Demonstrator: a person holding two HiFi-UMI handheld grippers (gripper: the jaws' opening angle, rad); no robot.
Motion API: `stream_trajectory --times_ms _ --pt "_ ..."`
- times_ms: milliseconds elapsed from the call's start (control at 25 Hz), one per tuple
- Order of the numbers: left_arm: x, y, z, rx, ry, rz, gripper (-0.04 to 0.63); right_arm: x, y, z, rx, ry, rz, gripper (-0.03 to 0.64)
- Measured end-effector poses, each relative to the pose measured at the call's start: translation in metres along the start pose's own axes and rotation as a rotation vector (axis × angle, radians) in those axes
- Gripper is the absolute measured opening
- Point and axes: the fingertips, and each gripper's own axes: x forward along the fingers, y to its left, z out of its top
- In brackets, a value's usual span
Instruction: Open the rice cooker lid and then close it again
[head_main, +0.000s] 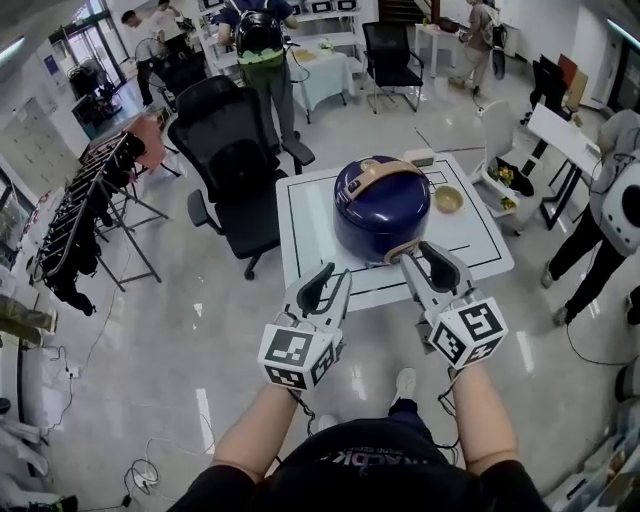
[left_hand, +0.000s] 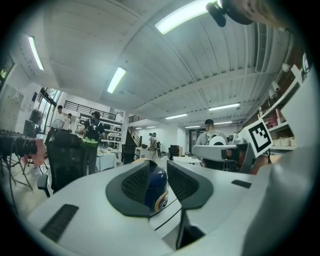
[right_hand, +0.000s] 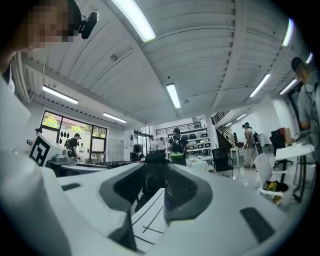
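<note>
Head view: the left gripper (head_main: 330, 280) and the right gripper (head_main: 432, 262) hover over the white table's (head_main: 300, 240) near edge. Both have their fingers partly spread and hold nothing. The navy rice cooker (head_main: 382, 205), lid down, sits just ahead of the right fingertips.

Left gripper view: the cooker shows through the gap, untouched.

Right gripper view: only tabletop lies between the jaws.

This looks like the approach. Next, the fingers need to reach the lid's catch. A small bowl (head_main: 448, 199) stands beyond the right fingers, and nothing overhangs the lid.

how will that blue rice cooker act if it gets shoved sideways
Probably slides rather than tips: the rice cooker looks squat and broad on the smooth white table. Its rounded, glossy shell may be slippery, so a push could glance off.
</note>
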Motion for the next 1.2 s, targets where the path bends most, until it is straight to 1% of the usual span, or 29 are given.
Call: stream_trajectory --times_ms 120,160,240,360,480,840,1200 --pt "0.024 -0.001 0.001 0.017 0.002 0.024 0.188 0.013 -0.023 0.003 -0.051 0.002 0.026 0.165" --pt "0.032 -0.001 0.001 0.025 0.004 0.033 0.214 0.018 -0.030 0.004 -0.070 0.002 0.036 0.175" --pt "0.049 -0.001 0.001 0.036 0.011 0.048 0.245 0.029 -0.047 0.006 -0.103 0.001 0.051 0.186" --pt "0.074 0.002 -0.003 0.049 0.023 0.070 0.253 0.047 -0.072 0.003 -0.150 0.002 0.064 0.204" --pt "0.095 0.008 -0.002 0.048 0.027 0.097 0.253 0.063 -0.092 0.001 -0.178 0.007 0.079 0.204" --pt "0.144 0.010 0.009 0.040 0.022 0.204 0.253 0.094 -0.144 0.007 -0.181 0.016 0.168 0.204" --pt "0.172 0.001 0.006 0.028 0.019 0.314 0.253 0.108 -0.182 0.004 -0.216 0.030 0.260 0.205"
